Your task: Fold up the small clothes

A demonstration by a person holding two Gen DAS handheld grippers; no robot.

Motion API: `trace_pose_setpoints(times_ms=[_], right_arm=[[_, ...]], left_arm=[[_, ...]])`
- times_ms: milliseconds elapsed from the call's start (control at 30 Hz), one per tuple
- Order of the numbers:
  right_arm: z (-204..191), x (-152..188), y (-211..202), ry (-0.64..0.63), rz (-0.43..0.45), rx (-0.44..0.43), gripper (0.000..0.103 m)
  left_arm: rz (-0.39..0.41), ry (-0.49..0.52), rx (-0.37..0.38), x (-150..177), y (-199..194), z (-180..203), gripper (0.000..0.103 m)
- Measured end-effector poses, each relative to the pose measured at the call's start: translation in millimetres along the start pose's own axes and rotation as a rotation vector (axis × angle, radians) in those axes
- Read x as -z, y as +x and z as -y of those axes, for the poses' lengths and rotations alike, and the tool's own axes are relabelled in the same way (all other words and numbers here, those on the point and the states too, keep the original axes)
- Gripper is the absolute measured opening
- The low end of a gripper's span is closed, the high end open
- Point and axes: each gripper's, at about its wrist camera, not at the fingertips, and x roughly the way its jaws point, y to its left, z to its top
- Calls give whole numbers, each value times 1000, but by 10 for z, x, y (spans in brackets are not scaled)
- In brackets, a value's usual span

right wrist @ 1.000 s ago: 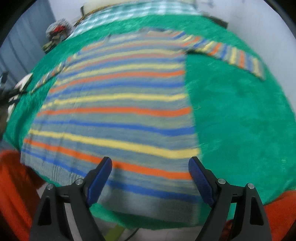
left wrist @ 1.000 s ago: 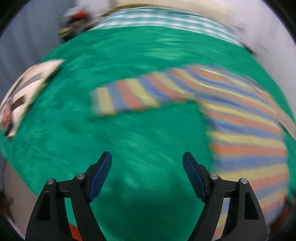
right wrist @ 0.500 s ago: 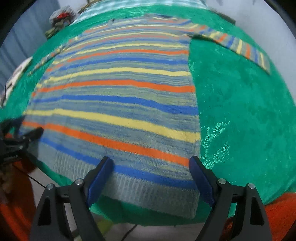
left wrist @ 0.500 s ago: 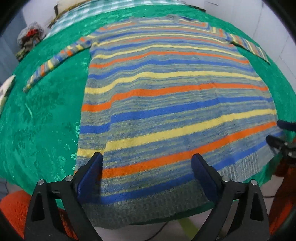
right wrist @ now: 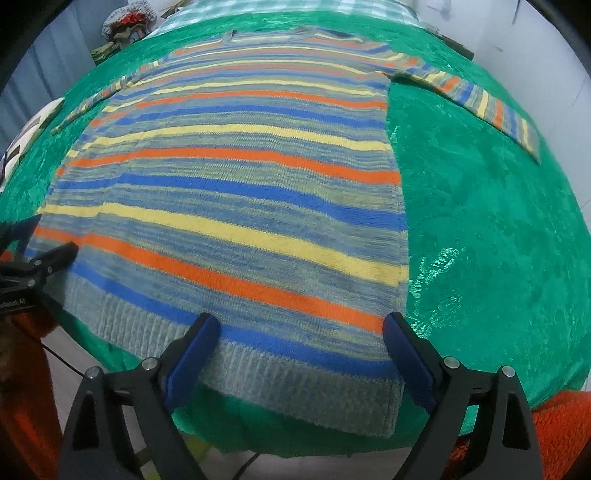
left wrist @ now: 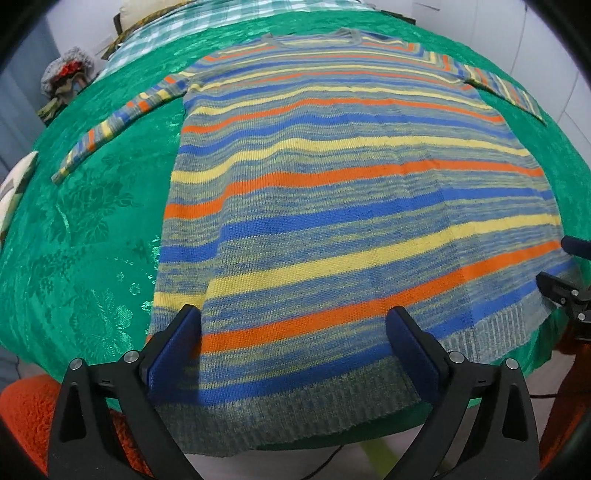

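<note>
A striped knit sweater in blue, yellow, orange and grey lies flat on the green cloth, both sleeves spread outward; it also shows in the right wrist view. My left gripper is open and empty, hovering over the left part of the ribbed hem. My right gripper is open and empty over the hem's right corner. The left sleeve runs out to the left, the right sleeve to the right. Each gripper shows at the other view's edge.
The hem hangs slightly over the table's near edge. A checked cloth lies at the far end. A bundle with red items sits at the far left. A printed white object lies at the left edge. Orange fabric is below the table edge.
The left gripper swung from the left sleeve area to the sweater's hem. The right gripper drew back a little toward the hem's right corner. Both stayed open.
</note>
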Motion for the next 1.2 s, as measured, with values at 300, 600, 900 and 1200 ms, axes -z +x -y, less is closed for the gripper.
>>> trace_pose_setpoints(times_ms=[300,600,900,1200], right_arm=[[-2,4,5,1,1,0,91],[-7,7,7,1,3,0,91],[-6,6,9,1,2,-1,92],[-8,7,9,3,1,-1,92]], left_arm=[[1,1,-3,-1,9,1,101],[1,3,-7,2,19,5,102],[0,4,-6,4,19,3,102],[1,4,-8,3,16,9,102]])
